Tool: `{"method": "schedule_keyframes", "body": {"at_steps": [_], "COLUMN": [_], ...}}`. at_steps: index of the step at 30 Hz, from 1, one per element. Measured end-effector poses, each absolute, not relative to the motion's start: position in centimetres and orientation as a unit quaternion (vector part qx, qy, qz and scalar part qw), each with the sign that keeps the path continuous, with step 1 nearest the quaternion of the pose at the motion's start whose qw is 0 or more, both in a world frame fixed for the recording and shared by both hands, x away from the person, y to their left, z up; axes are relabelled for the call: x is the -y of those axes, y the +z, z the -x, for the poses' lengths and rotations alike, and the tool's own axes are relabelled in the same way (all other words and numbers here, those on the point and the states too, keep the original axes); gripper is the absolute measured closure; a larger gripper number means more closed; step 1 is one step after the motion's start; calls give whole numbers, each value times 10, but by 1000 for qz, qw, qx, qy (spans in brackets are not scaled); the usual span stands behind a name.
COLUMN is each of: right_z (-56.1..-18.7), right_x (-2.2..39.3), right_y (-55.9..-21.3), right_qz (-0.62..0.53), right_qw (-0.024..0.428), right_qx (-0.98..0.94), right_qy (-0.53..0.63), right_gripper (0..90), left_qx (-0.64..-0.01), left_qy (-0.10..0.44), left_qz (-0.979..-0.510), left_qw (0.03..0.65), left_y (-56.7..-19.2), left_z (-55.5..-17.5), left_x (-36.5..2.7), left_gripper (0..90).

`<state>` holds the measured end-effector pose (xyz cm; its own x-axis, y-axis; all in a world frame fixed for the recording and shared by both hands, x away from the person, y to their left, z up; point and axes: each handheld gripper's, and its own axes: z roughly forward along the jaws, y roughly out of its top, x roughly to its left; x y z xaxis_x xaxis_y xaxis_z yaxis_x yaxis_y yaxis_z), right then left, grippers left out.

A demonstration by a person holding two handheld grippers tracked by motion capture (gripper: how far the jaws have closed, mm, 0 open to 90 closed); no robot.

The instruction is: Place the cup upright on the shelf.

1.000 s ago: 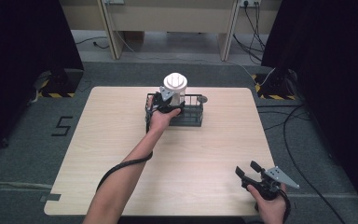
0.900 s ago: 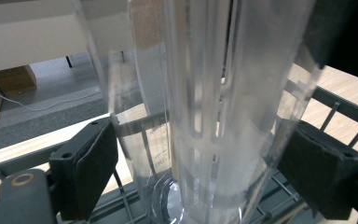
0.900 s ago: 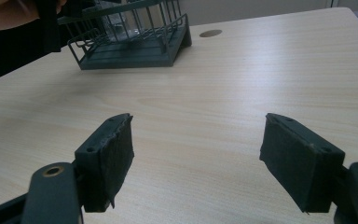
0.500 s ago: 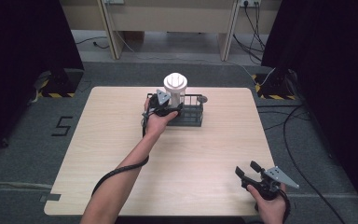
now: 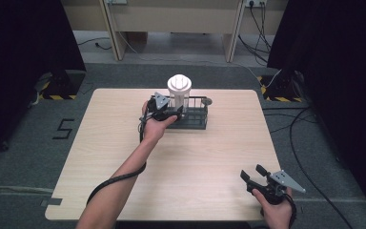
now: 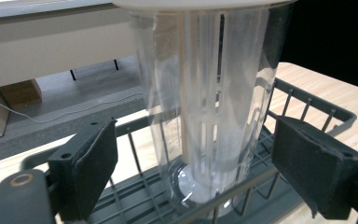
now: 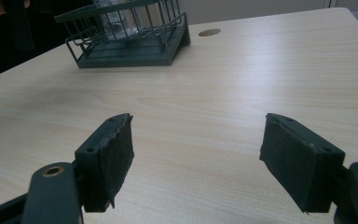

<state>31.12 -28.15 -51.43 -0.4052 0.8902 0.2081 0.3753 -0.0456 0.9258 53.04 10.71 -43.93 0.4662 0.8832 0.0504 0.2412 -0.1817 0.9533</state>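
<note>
A tall clear plastic container (image 5: pixel 179 93) (image 6: pixel 209 102) with a white lid stands upright in a dark wire rack (image 5: pixel 193 114) (image 6: pixel 279 88) (image 7: pixel 130 39) at the back middle of the table. My left gripper (image 5: pixel 171 113) (image 6: pixel 196 170) is at the rack's left end, open, its jaws standing wide on either side of the container's lower part without touching it. My right gripper (image 5: pixel 256 178) (image 7: pixel 198 158) hovers open over bare wood near the table's front right corner, with nothing between its pads.
The light wooden table (image 5: pixel 190 162) has a round cable hole (image 5: pixel 208 101) (image 7: pixel 209 32) just right of the rack. Cables trail on the grey floor around it. Black curtains stand at both sides, wooden furniture legs beyond the far edge.
My left gripper has drawn back a little to the left, away from the container, with its hand now clear of the rack's left end. The right gripper has stayed put.
</note>
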Motion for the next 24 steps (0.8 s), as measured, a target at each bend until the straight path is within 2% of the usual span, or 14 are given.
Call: {"method": "schedule_keyframes", "body": {"at_steps": [24], "right_z": [-310], "right_x": [280], "right_y": [-514], "right_qz": [-482], "right_qw": [247], "right_qx": [-653], "right_qy": [530], "right_gripper": [217], "left_qx": [-395], "left_qy": [318], "left_qz": [-703], "left_qw": [498], "left_y": [-439], "left_z": [-495], "left_x": [-138], "left_gripper": [148]}}
